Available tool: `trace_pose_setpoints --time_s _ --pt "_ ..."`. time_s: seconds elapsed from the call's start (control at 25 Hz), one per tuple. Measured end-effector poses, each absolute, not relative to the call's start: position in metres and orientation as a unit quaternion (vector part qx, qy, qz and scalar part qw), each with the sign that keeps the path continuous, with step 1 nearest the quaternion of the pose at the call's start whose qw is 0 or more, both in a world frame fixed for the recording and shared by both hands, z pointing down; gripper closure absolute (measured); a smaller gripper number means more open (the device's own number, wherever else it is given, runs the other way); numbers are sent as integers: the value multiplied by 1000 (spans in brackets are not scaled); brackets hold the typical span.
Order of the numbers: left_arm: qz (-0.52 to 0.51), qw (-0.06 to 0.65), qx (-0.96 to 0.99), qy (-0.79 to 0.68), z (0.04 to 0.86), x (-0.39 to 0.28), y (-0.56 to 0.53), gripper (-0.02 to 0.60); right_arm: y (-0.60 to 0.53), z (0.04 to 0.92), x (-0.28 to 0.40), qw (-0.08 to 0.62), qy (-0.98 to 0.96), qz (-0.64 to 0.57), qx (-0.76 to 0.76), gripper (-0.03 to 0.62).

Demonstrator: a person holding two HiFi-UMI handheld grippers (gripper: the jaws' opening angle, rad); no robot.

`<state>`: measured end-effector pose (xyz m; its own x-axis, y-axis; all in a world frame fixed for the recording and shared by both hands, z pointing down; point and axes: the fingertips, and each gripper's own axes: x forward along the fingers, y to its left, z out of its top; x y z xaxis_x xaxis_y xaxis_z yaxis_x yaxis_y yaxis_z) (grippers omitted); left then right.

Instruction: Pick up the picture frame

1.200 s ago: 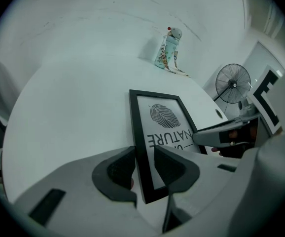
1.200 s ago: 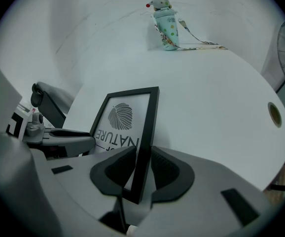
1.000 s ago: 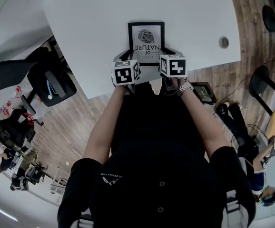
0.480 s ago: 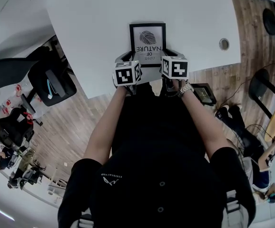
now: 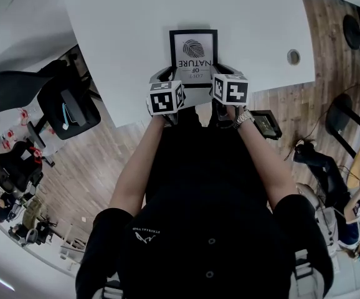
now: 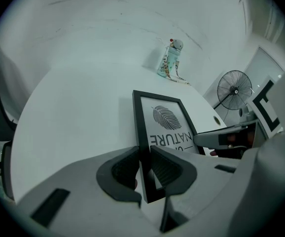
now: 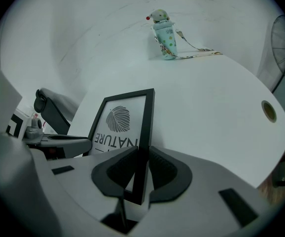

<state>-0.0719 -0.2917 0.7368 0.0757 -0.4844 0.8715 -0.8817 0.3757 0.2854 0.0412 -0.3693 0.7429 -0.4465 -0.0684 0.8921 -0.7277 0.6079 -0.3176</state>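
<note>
A black picture frame (image 5: 193, 50) with a leaf print and the word NATURE lies on the white table (image 5: 124, 36), close to its near edge. My left gripper (image 5: 165, 75) is shut on the frame's left bar near the bottom corner. In the left gripper view the dark pads (image 6: 124, 168) squeeze that bar of the frame (image 6: 164, 117). My right gripper (image 5: 221, 72) is on the opposite bar. Its jaws have just been closing, and in the right gripper view its pads (image 7: 163, 171) press on the right bar of the frame (image 7: 120, 117).
A small doll in patterned cloth (image 6: 171, 58) (image 7: 163, 36) stands at the table's far side. A round cable hole (image 5: 293, 56) sits at the table's right. A black office chair (image 5: 61, 108) stands left of the table, and a floor fan (image 6: 235, 90) beyond it.
Both grippers stay at the frame's near corners. The frame and grippers sit a touch farther right in the head view than a second ago.
</note>
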Motion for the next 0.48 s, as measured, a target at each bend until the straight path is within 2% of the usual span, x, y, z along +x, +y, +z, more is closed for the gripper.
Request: trace_pose_setpoints --time_s 0.48 --pt "179 480 538 -670 713 -77 -264 505 -340 722 36 424 -787 356 273 526"
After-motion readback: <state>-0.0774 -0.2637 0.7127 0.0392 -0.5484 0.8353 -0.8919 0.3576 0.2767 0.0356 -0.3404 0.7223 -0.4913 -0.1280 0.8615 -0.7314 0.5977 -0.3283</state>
